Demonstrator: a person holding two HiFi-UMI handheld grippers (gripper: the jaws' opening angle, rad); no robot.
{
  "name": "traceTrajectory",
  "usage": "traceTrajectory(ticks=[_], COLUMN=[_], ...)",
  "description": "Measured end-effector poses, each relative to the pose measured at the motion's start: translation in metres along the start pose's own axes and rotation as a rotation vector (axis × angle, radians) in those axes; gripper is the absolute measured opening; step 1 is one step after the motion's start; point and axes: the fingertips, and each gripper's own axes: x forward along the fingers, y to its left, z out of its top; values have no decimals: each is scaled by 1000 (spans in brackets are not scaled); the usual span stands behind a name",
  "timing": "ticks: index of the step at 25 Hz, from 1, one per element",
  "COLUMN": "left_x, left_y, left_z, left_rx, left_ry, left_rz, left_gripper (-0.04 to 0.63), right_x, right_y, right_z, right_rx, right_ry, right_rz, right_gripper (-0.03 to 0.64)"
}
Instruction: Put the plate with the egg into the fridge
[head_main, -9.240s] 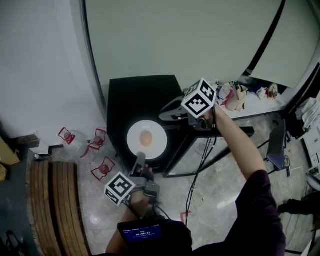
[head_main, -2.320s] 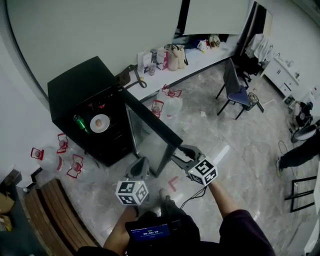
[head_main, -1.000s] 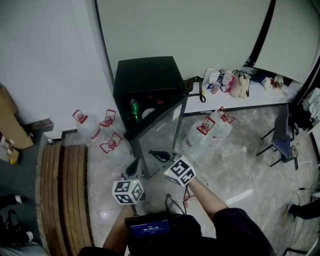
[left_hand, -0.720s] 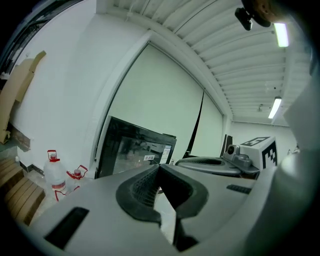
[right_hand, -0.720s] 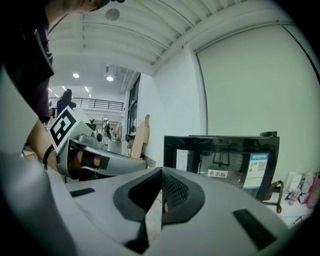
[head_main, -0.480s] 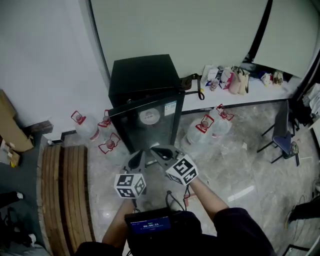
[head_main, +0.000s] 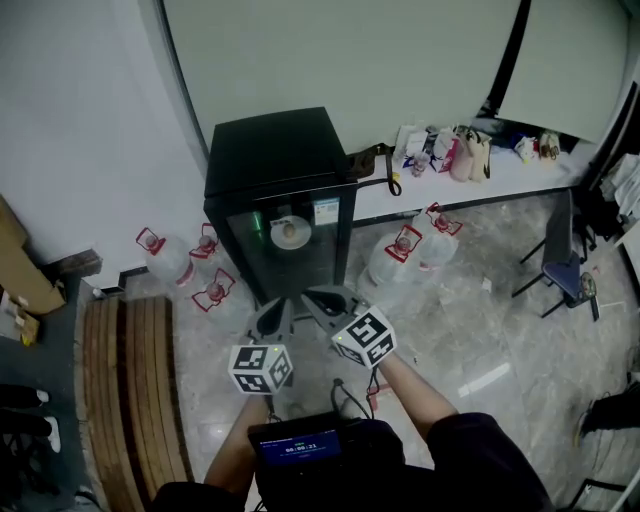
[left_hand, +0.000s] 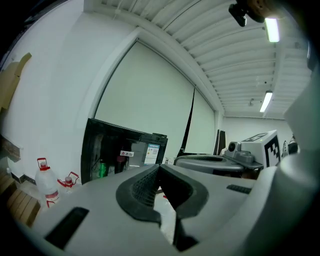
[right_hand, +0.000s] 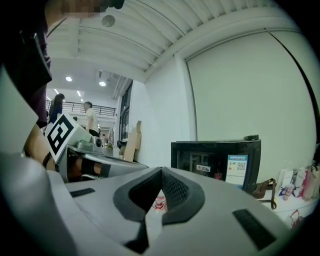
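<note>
Trouble from here would most likely be a door that has not fully seated. The black box-shaped fridge shows its glass door flush across the front, but whether it has latched cannot be told, and a rebound would leave it ajar. Clear plastic water jugs with red handles stand on the floor ahead and to the right of the right gripper, where a careless swing or step could topple them. The white round plate with the pale brown egg sits inside behind the glass, ahead of and well apart from both tips. Both the left gripper and the right gripper are clenched on nothing.
</note>
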Motion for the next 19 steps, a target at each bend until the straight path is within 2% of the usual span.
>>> traceTrajectory(ticks=[19], left_x=[15], left_y=[-26], left_z=[0], left_rx=[21], left_ry=[2], left_rz=[11], left_gripper=[8], right_x=[-28], right_y=[-19], right_z=[2], right_rx=[10], right_ry=[-35], right_rz=[-1], right_gripper=[8])
